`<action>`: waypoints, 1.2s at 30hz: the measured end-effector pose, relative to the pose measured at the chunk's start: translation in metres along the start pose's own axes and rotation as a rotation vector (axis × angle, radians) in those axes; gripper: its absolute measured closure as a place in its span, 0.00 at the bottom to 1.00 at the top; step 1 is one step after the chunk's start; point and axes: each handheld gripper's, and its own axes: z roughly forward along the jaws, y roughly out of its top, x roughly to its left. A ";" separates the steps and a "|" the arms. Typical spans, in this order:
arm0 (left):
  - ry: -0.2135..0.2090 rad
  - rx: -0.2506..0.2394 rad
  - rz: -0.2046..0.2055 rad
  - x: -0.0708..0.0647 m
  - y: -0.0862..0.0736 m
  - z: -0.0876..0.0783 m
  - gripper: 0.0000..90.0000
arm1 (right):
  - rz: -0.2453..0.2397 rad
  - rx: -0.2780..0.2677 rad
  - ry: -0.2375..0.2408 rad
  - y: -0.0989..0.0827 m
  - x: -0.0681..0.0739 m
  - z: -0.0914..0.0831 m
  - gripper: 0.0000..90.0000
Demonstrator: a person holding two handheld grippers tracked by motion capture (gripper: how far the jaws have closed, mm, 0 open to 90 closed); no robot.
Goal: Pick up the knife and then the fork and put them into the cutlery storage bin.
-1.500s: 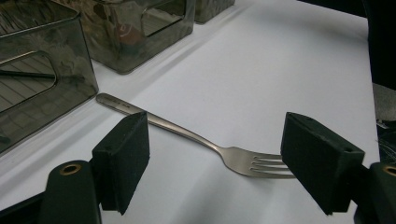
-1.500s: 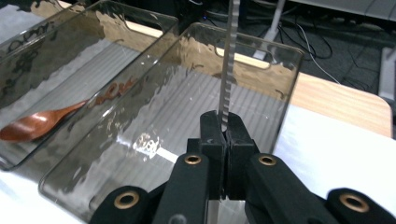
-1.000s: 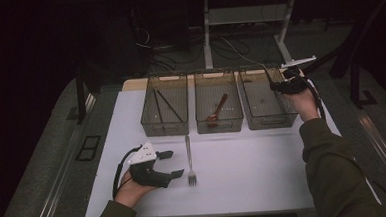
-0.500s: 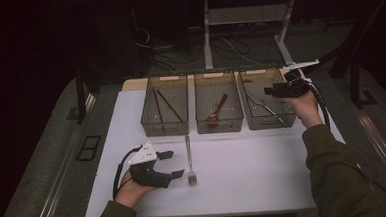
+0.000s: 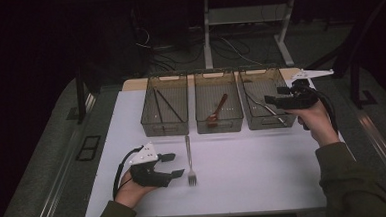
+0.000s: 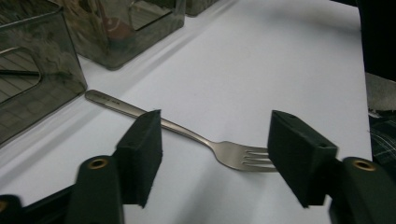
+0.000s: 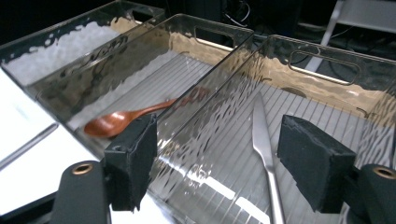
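Near edge of the table (image 5: 265, 185): L gripper (image 5: 176, 165) sits low by the front-left part of the white top, jaws wide apart, nothing between them. In the left gripper view the pads (image 6: 142, 154) frame the fork (image 6: 187, 133) w/o touching it; both pads look clear of the metal.

Fork (image 5: 189, 159) lies flat on the bare top, just beside the L gripper on its right side, toward the middle of the table. Long axis runs near-to-far: tines at the near end, right by the gripper tips, handle pointing away at the gap between the left bin (image 5: 165, 125) and mid bin (image 5: 220, 124). So the jaws come at it roughly crosswise, at the tine/neck end. L hand is far nearer than R; my guess is the pick is L's job and needs only a short push fwd + down before closing, prob. better on the neck than on the tines.

Farther back, three clear bins in a row across the far half. Left bin holds dark sticks, prob. chopsticks (image 5: 163, 107). Mid bin holds a wooden spoon (image 5: 216, 112). Right bin (image 5: 269, 122) holds a knife (image 7: 264, 149).

R gripper (image 5: 273, 102) is up at the right bin's right edge, jaws also wide, empty, aimed across the bins. Well apart from the fork.
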 end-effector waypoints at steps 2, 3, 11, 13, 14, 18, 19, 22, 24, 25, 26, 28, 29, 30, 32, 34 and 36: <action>-0.001 0.004 0.003 -0.001 0.001 0.000 0.48 | -0.023 -0.016 -0.013 -0.006 0.008 -0.005 0.29; 0.003 0.011 0.001 -0.002 0.001 -0.001 0.51 | -0.027 -0.025 -0.010 -0.009 0.012 -0.008 0.28; 0.007 0.043 -0.043 0.001 0.004 0.000 0.87 | -0.033 -0.060 0.035 -0.038 0.042 -0.025 0.22; 0.000 0.064 -0.038 0.001 0.004 0.003 0.95 | -0.039 -0.071 0.045 -0.048 0.049 -0.028 0.22; 0.004 0.075 -0.040 0.001 0.004 0.004 0.98 | -0.037 -0.071 0.052 -0.053 0.052 -0.029 0.22; -0.012 0.114 -0.026 0.000 0.004 0.011 0.99 | -0.032 -0.075 0.067 -0.072 0.062 -0.032 0.21; -0.021 0.130 -0.023 0.000 0.004 0.013 0.99 | -0.034 -0.070 0.069 -0.077 0.064 -0.032 0.21; -0.036 0.169 -0.003 -0.003 0.003 0.018 0.99 | -0.035 -0.060 0.074 -0.091 0.069 -0.033 0.20; -0.046 0.175 -0.004 -0.004 0.001 0.020 0.99 | -0.033 -0.062 0.079 -0.098 0.072 -0.033 0.20; -0.055 0.181 -0.009 -0.005 0.000 0.021 0.99 | -0.030 -0.063 0.077 -0.102 0.073 -0.033 0.20; -0.063 0.188 -0.010 -0.006 -0.002 0.022 0.99 | -0.022 -0.065 0.076 -0.105 0.074 -0.034 0.20; -0.077 0.205 -0.011 -0.008 -0.004 0.025 0.99 | -0.024 -0.064 0.073 -0.112 0.076 -0.034 0.20; -0.083 0.207 -0.010 -0.009 -0.005 0.026 0.99 | -0.026 -0.063 0.073 -0.115 0.077 -0.034 0.20; -0.090 0.214 -0.006 -0.010 -0.005 0.027 0.99 | -0.022 -0.064 0.074 -0.118 0.079 -0.034 0.20; -0.100 0.225 -0.001 -0.012 -0.006 0.028 0.99 | -0.011 -0.055 0.092 -0.124 0.080 -0.035 0.20; -0.109 0.233 0.002 -0.012 -0.006 0.030 0.99 | -0.008 -0.050 0.097 -0.128 0.081 -0.037 0.20; -0.116 0.246 0.003 -0.013 -0.007 0.031 0.99 | -0.010 -0.040 0.107 -0.131 0.082 -0.038 0.20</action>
